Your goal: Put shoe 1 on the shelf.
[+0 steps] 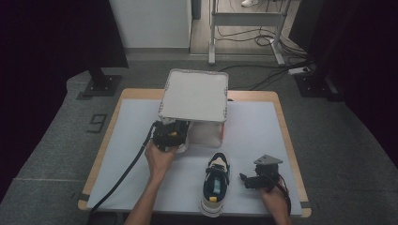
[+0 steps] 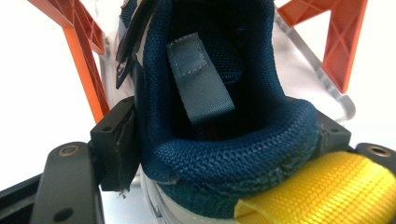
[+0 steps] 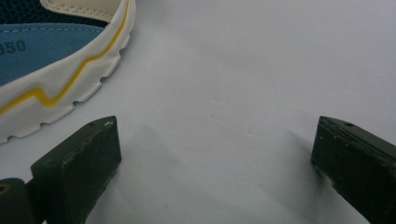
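My left gripper (image 2: pixel 224 140) is shut on the heel of a navy mesh shoe (image 2: pixel 219 60) with a yellow heel tab (image 2: pixel 322 186); its pads (image 2: pixel 122 144) press the padded collar from both sides. In the high view this left gripper (image 1: pixel 171 133) sits at the front left of a low rack with a grey top (image 1: pixel 195 93), and the held shoe is mostly hidden under it. Orange rack legs (image 2: pixel 86 60) rise on either side of the shoe. A second shoe (image 1: pixel 215 183), white-soled with a yellow line, lies near the front edge. My right gripper (image 1: pixel 244 180) rests open beside that second shoe (image 3: pixel 56 70), nothing between the jaws of the right gripper (image 3: pixel 215 144).
A white sheet (image 1: pixel 253 126) covers the wooden table (image 1: pixel 277 98). The left gripper's black cable (image 1: pixel 126 173) trails off the front left corner. Behind the table are grey floor, stand bases and loose cables (image 1: pixel 263 42).
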`<action>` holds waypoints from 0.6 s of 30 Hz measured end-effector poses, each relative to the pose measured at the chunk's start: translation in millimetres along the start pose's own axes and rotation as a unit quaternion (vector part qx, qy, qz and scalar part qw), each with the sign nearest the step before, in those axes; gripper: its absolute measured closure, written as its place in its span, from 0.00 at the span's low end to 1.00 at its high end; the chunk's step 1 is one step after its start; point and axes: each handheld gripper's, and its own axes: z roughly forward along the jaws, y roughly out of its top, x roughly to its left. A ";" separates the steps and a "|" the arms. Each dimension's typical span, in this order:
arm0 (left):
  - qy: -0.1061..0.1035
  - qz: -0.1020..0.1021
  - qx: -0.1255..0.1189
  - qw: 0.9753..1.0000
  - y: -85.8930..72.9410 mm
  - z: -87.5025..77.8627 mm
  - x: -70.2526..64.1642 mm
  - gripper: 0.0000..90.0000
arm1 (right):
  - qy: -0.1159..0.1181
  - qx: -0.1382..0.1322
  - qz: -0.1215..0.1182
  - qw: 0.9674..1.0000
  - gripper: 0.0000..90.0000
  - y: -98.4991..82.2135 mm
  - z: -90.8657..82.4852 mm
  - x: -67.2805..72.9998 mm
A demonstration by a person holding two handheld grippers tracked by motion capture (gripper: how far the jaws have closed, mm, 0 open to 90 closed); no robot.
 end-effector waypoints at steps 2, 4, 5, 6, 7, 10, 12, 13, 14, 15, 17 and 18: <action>0.001 -0.002 0.001 1.000 0.0 3.6 0.7 0.30 | 0.000 0.000 0.000 1.000 0.01 0.0 0.0 0.0; 0.003 -0.004 0.001 1.000 -0.5 7.3 1.0 0.30 | 0.000 0.000 0.000 1.000 0.01 0.0 0.0 0.0; 0.003 -0.005 0.001 1.000 -0.7 8.5 1.0 0.30 | 0.000 0.000 0.000 1.000 0.01 0.0 0.0 0.0; 0.004 -0.005 0.002 1.000 -1.0 10.1 1.1 0.30 | 0.000 0.000 0.000 1.000 0.01 0.0 0.0 0.0; 0.005 -0.004 0.001 1.000 -1.5 11.6 1.0 0.30 | 0.000 0.000 0.000 1.000 0.01 0.0 0.0 0.0; 0.013 0.000 -0.001 1.000 -1.8 12.6 0.8 0.29 | 0.000 0.000 0.000 1.000 0.01 0.0 0.0 0.0; 0.019 0.001 -0.002 1.000 -2.0 12.9 1.1 0.28 | 0.000 0.000 0.000 1.000 0.01 0.0 0.0 0.0; 0.022 0.004 -0.001 1.000 -2.3 13.0 1.1 0.27 | 0.000 0.000 0.000 1.000 0.01 0.0 0.0 0.0; 0.023 0.005 0.000 1.000 -2.4 12.9 1.0 0.26 | 0.000 0.000 0.000 1.000 0.01 0.0 0.0 0.1; 0.023 0.004 0.001 1.000 -2.2 12.7 1.2 0.25 | 0.000 0.000 0.000 1.000 0.01 0.0 0.0 0.0; 0.018 0.001 0.001 1.000 -2.4 12.0 2.3 0.22 | 0.000 0.000 0.000 1.000 0.01 0.0 0.0 0.0; 0.017 0.001 0.001 1.000 -2.4 11.9 2.4 0.20 | 0.000 0.000 0.000 1.000 0.01 0.0 0.0 0.0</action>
